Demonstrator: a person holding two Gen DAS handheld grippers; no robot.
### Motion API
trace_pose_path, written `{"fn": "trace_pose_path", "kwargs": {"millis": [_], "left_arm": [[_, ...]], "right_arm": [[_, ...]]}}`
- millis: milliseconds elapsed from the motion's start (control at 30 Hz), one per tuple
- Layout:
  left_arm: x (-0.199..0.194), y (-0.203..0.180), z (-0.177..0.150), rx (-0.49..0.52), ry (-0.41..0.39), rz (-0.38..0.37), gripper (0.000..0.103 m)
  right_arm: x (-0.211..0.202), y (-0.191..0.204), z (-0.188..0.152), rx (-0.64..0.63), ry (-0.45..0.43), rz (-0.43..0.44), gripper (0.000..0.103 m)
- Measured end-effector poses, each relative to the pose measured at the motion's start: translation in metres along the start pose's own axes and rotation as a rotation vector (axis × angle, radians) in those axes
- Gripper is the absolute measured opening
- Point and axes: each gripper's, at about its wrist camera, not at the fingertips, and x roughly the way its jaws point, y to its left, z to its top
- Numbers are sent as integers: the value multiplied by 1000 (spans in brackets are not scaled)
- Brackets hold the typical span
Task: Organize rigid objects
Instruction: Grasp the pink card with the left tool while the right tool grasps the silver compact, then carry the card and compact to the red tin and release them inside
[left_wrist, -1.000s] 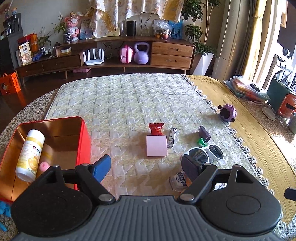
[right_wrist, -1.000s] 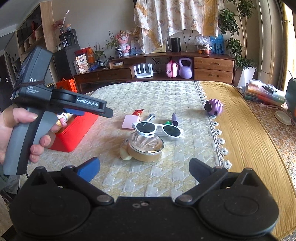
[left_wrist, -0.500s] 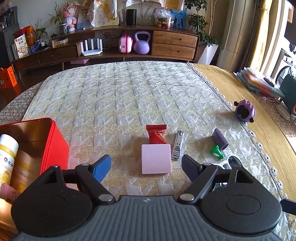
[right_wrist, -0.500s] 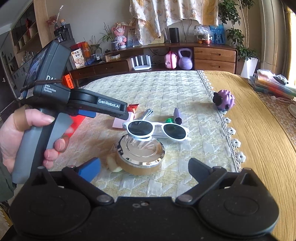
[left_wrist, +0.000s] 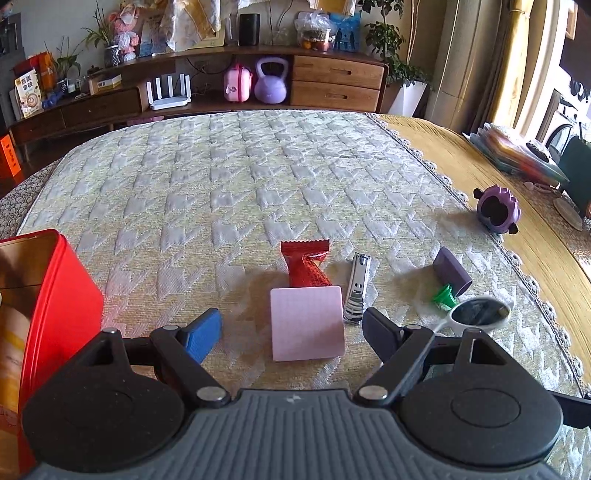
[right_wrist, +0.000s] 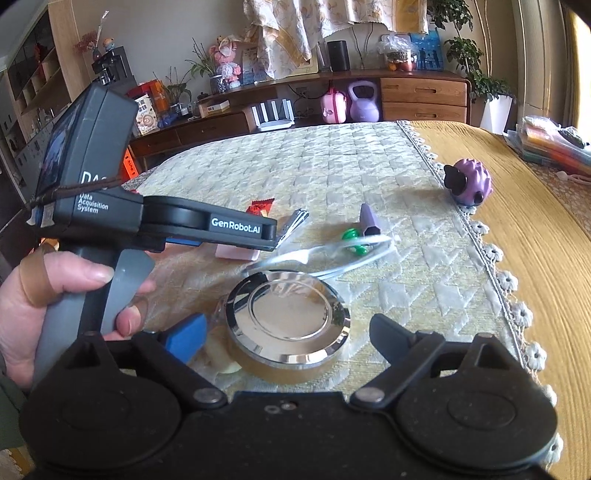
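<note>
Currently the left gripper (left_wrist: 291, 328) has its fingers spread, empty, bracketing the pink square pad (left_wrist: 306, 323) lying flat on the quilted tabletop (left_wrist: 229, 177), just beside the nail clipper (left_wrist: 355, 288). Right gripper (right_wrist: 286, 334), likewise spread and empty, straddles the chrome-lidded jar (right_wrist: 288, 325). Sunglasses (right_wrist: 332, 254) appear blurred, possibly disturbed. Recommend lowering squarely, closing on pad edges only, avoiding the clipper, then transferring to the red tin (left_wrist: 62, 280)
</note>
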Motion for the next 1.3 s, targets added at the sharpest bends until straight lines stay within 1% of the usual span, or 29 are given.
{"fn": "trace_pose_path", "kwargs": {"millis": [100,167,367,400,567,833,1100,1300], "left_arm": [[1,1,-2,7,-8,-4,83],[0,1,-3,16,-16,-5,77],[-4,3,-3,16,-35,-22,53],[-5,3,-3,20,-40,-26,43],[-8,-1,-1,36,-42,-24,43],[-25,2,0,3,-44,-26,43],[-65,1,-4,-12,-47,-62,43],[-102,10,-12,-21,-42,-81,43]], "right_arm": [[5,-1,1,18,11,-3,91],[7,-1,1,30,16,-7,87],[11,-3,2,45,15,3,78],[10,-2,2,44,13,2,77],[9,-1,2,45,9,-6,77],[-9,3,1,19,-29,-20,76],[-40,12,1,-9,-46,-22,77],[-67,25,2,-48,-68,-15,77]]}}
